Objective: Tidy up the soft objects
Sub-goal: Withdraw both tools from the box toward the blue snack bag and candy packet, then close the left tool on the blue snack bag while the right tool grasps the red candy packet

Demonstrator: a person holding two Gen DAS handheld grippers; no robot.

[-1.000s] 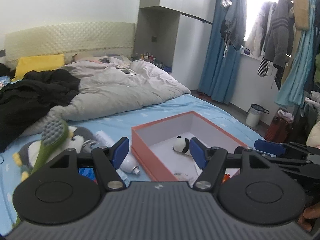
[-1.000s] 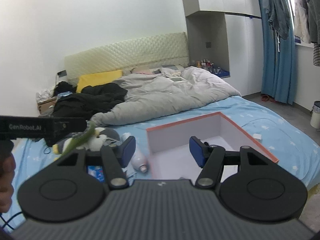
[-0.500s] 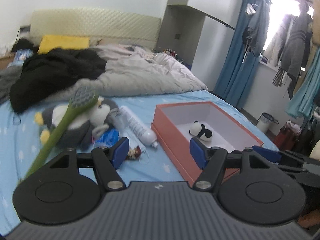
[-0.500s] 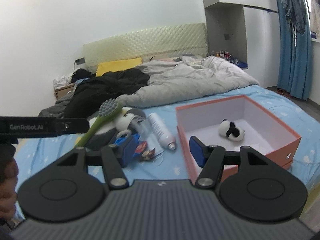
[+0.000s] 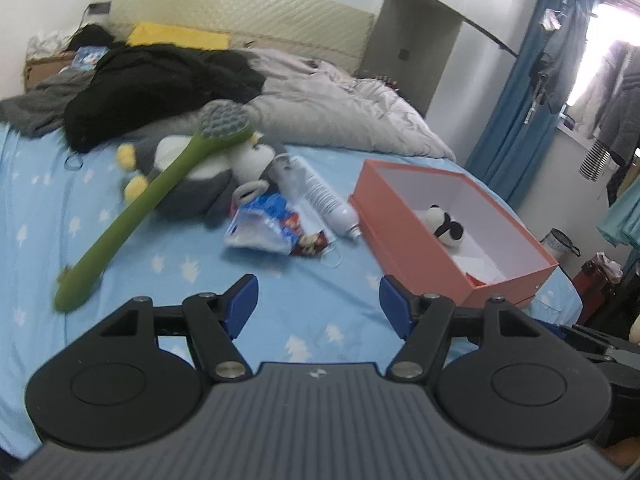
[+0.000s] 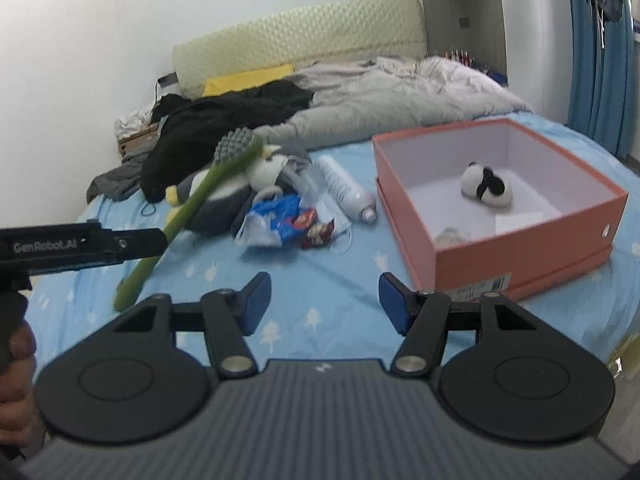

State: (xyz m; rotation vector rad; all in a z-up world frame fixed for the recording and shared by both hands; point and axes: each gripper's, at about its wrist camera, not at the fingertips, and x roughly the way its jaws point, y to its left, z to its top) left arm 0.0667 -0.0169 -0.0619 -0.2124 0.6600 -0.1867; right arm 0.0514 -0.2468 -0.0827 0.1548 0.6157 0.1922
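Your bed (image 5: 320, 320), in its blue star-print sheet, has bare room in front of both grippers. The orange box (image 6: 520, 252) sits near the bed's right edge, a barcode label low on its front wall too blurred to read. The plush penguin (image 6: 224, 196) lies left of the box, the small panda plush (image 6: 486, 186) inside it. Your left gripper (image 5: 318, 304) reads "GenRobot.AI" on its side. It and your right gripper (image 6: 324, 300) are both spread, pinching nothing.
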